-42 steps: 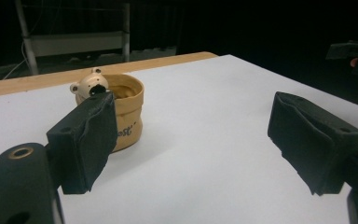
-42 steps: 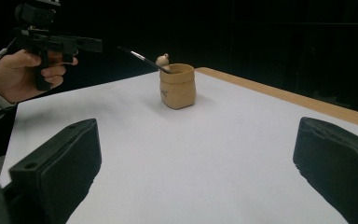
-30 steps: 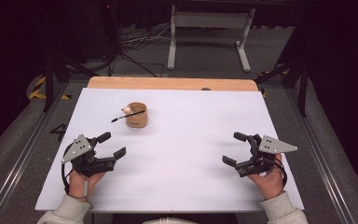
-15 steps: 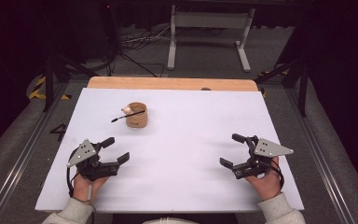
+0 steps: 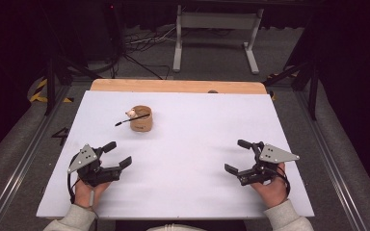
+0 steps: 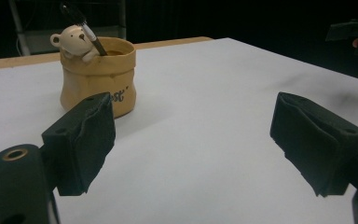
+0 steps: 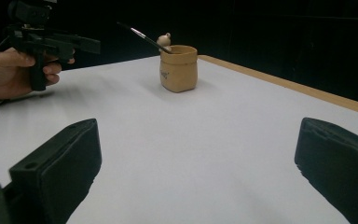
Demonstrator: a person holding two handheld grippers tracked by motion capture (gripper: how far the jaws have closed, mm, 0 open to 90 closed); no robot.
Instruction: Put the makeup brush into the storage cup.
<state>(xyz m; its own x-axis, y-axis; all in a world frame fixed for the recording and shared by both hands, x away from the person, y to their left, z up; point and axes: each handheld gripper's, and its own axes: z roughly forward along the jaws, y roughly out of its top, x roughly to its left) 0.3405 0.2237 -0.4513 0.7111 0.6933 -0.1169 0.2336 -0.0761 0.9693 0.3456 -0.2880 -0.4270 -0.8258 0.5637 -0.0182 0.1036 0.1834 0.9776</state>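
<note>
Both black hand-held grippers, left gripper [image 5: 116, 154] and right gripper [image 5: 238, 156], hover with jaws spread wide and empty, the tan bear-faced ceramic pot [image 5: 141, 119] holding a thin black brush [image 5: 131, 119] ahead of the left one, well apart.

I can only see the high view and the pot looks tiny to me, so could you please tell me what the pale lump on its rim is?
Observer: On the tan pot, it is a small bear figure peeking over the rim.
Operator: Thank you. Does the brush stand inside?
Observer: Yes, the brush leans out of the opening beside the bear.
Operator: Is anything written on the pot?
Observer: Dark lettering, partly hidden behind the left gripper.
</note>
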